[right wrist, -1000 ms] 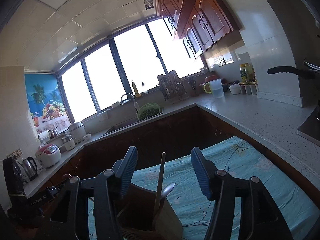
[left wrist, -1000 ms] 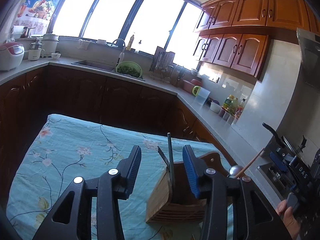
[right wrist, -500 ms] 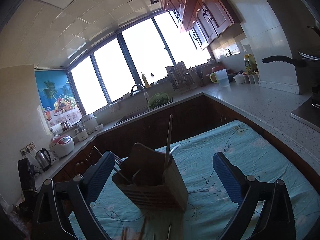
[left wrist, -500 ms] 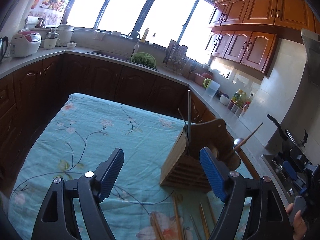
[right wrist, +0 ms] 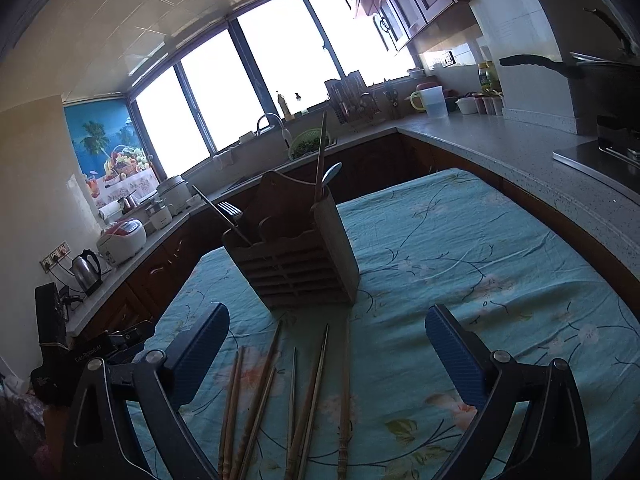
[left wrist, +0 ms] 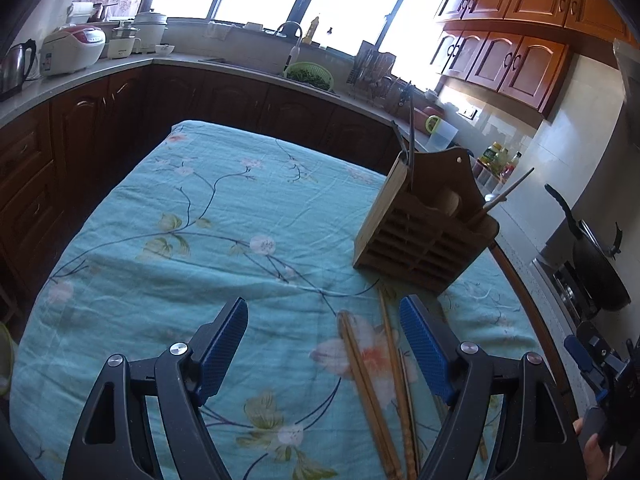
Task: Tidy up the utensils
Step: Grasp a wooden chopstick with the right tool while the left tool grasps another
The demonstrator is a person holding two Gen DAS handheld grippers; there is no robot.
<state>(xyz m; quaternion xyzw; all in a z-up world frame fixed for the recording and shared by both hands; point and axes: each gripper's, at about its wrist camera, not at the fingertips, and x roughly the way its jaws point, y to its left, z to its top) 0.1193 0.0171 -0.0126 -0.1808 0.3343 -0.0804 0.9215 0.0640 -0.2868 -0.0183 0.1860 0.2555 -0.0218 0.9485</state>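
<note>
Wooden utensil holder stands upright on a teal floral tablecloth, at about 1 o'clock from the left gripper, holding a fork and spoon. Loose chopsticks lie at 6 o'clock before it. The left gripper and right gripper both gape wide, empty

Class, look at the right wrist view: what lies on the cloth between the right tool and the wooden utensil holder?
Loose chopsticks lie between the open right tool and the holder.
</note>
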